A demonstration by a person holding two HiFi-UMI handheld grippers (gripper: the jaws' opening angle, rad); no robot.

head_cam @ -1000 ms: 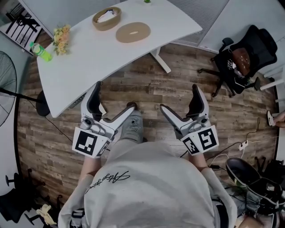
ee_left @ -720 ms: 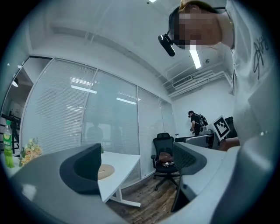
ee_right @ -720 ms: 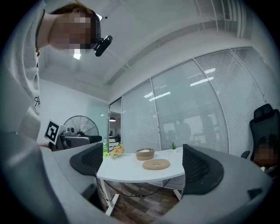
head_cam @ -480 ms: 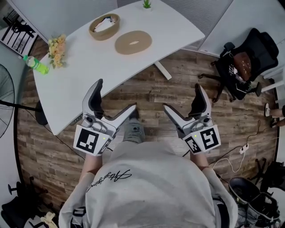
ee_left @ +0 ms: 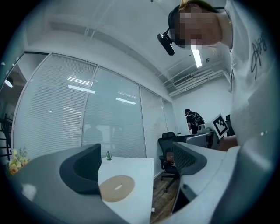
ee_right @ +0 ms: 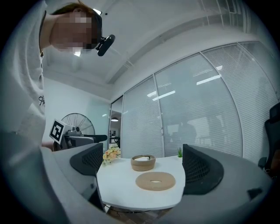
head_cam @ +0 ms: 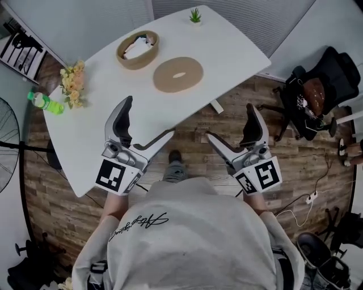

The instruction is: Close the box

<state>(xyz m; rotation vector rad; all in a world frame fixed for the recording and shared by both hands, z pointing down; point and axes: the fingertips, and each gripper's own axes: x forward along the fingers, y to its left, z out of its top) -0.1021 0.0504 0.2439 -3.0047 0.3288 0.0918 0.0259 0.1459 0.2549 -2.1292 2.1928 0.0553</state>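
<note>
A round woven box [head_cam: 137,50] with something white inside stands open on the white table [head_cam: 102,113]. Its flat round lid [head_cam: 178,74] lies on the table just right of it, apart from it. My left gripper [head_cam: 148,118] is held over the table's near edge, open and holding nothing. My right gripper [head_cam: 229,122] hangs open over the wooden floor just off the table, also holding nothing. The right gripper view shows the box [ee_right: 143,162] and the lid [ee_right: 155,180] ahead between its jaws. In the left gripper view only the lid [ee_left: 116,188] shows.
On the table's left end lie a flower bunch [head_cam: 72,85] and a green bottle [head_cam: 44,103]; a small potted plant [head_cam: 195,15] stands at the far edge. A black office chair [head_cam: 317,79] is at the right, a fan [head_cam: 5,141] at the left. A person [ee_left: 192,122] stands far off.
Both grippers have come closer to the table; the left one now reaches over its near edge. Box and lid look larger in both gripper views. Both grippers stay open.
</note>
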